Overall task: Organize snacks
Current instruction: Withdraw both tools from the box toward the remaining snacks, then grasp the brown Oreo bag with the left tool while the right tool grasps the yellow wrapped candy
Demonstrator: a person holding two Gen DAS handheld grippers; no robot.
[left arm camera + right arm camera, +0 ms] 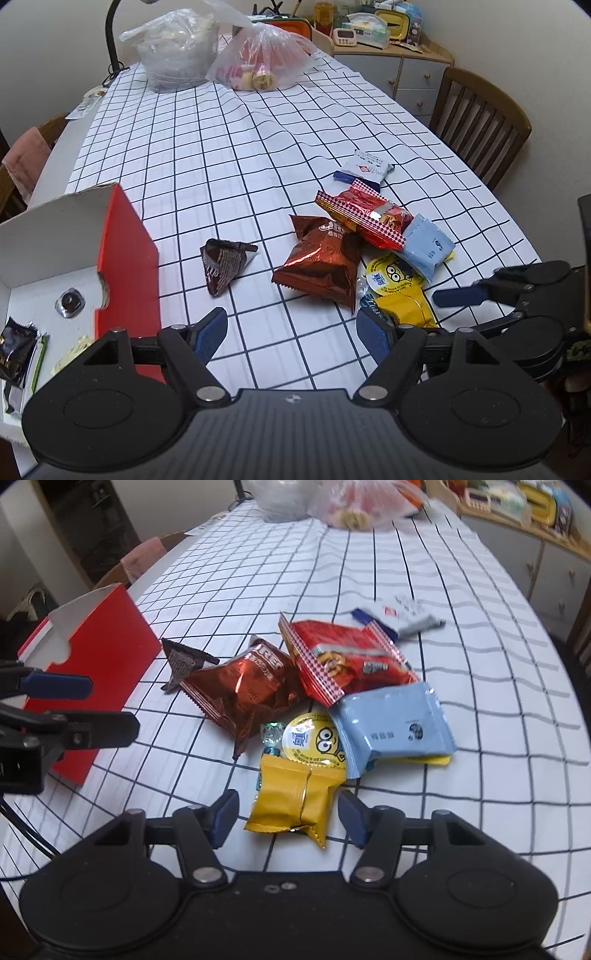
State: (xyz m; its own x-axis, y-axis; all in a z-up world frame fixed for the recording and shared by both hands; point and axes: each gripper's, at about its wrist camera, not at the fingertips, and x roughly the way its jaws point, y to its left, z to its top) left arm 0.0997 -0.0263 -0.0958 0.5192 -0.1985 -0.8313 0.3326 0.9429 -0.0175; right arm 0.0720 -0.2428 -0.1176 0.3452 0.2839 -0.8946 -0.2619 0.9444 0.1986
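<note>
A pile of snacks lies on the checked tablecloth: a brown Oreo bag (321,264) (243,690), a red checked pack (365,216) (347,661), a light blue packet (426,245) (393,725), a round yellow Minion cup (393,277) (316,740), a yellow pouch (295,799), a white and blue packet (364,170) (397,618) and a dark triangular wrapper (225,264) (183,661). A red box (127,254) (94,672) stands open at the left with a few snacks inside. My left gripper (291,334) is open and empty over bare cloth. My right gripper (288,818) is open around the yellow pouch.
Two clear plastic bags (266,61) of goods sit at the table's far end. A wooden chair (480,122) stands at the right side. A cabinet (399,48) with clutter is behind it. A lamp stem (110,33) rises at the far left.
</note>
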